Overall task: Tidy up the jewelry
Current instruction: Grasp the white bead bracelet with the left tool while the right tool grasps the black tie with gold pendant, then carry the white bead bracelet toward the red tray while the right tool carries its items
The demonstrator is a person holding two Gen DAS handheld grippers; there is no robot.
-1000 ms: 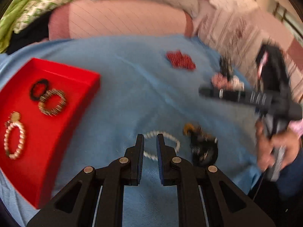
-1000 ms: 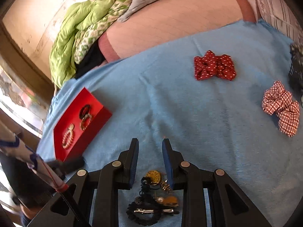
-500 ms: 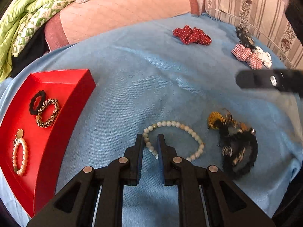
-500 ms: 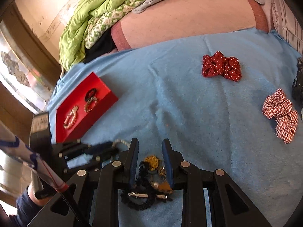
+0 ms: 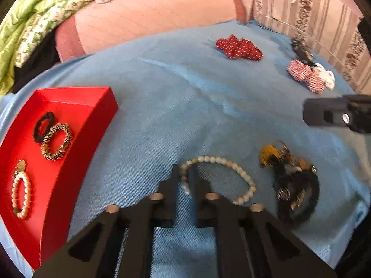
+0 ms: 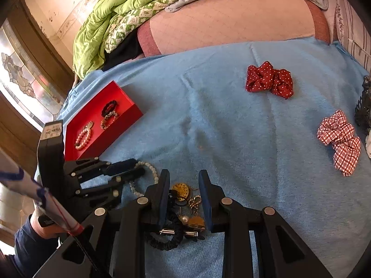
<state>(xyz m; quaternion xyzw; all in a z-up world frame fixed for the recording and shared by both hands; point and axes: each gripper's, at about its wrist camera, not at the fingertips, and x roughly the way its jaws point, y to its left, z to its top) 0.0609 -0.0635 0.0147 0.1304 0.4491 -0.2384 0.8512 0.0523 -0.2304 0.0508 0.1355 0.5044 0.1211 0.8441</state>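
Pearl-white bead bracelet (image 5: 241, 173) is being pinched in the left gripper's (image 5: 184, 180) closed jaws near the bed's front edge, for transfer to the red tray (image 5: 76, 162); the right gripper (image 6: 184, 194) is being held half-open over tangled jewelry (image 6: 183, 208)

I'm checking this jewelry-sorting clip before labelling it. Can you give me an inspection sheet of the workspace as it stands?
Surface: light blue cloth spread over a bed.
Job's things: open red tray holding a black band, a gold-and-black bracelet and a pink pearl bracelet; white bead bracelet on the cloth; tangled pile of dark and gold jewelry.
Clutter: red dotted scrunchie, red checked scrunchie.
Grippers: left gripper has just closed, pinching the white bead bracelet; right gripper straddles the tangled pile with its jaws apart, not gripping.
Cables: nothing seen.
Surroundings: green quilt, pink pillow.
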